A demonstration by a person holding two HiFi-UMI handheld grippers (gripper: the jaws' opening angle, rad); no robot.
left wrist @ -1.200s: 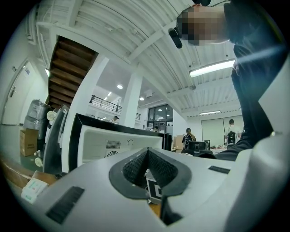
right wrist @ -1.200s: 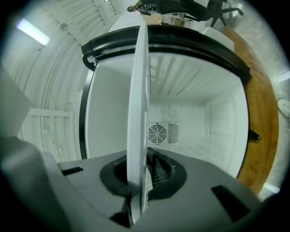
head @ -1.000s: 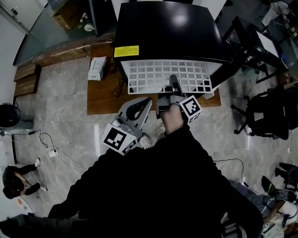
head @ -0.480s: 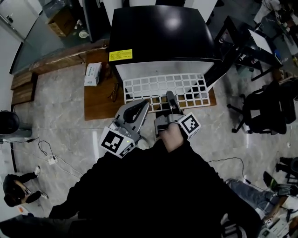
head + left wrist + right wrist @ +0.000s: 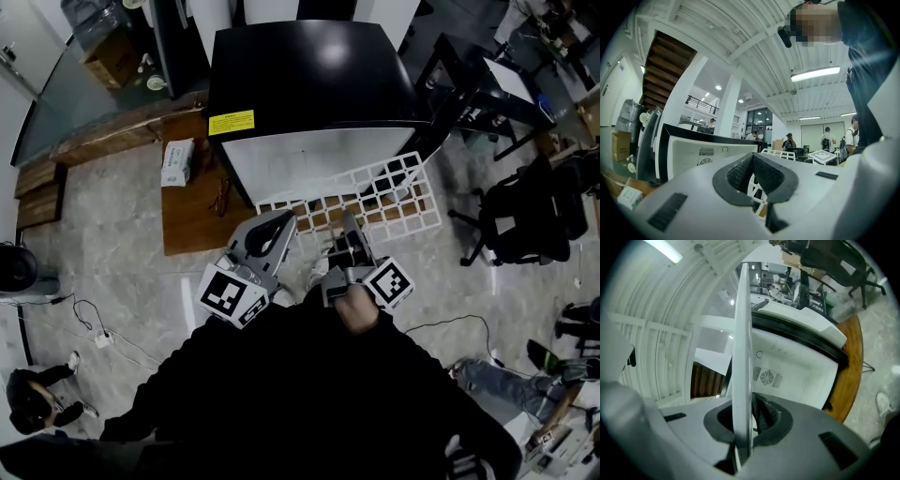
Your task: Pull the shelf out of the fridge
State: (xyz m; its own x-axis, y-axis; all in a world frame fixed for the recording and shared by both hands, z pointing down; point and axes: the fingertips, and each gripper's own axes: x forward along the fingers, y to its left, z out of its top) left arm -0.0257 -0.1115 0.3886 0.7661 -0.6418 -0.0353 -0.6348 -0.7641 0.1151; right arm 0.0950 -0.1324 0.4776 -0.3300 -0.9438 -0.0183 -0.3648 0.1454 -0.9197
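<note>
The right gripper (image 5: 349, 228) pinches the near edge of the white grid shelf (image 5: 380, 192), which hangs tilted just in front of the open black fridge (image 5: 309, 75), while the left gripper (image 5: 274, 227), jaws pressed together on nothing, hovers before the fridge too.

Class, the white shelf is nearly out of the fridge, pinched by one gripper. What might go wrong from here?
1. The right gripper pinches the shelf at one spot on its front edge, and the shelf hangs tilted; it may twist or slip from the pads.
2. Its rear edge lies close to the fridge opening and might snag there.
3. The left gripper is shut and bears nothing, so a slip would likely go uncaught.
</note>
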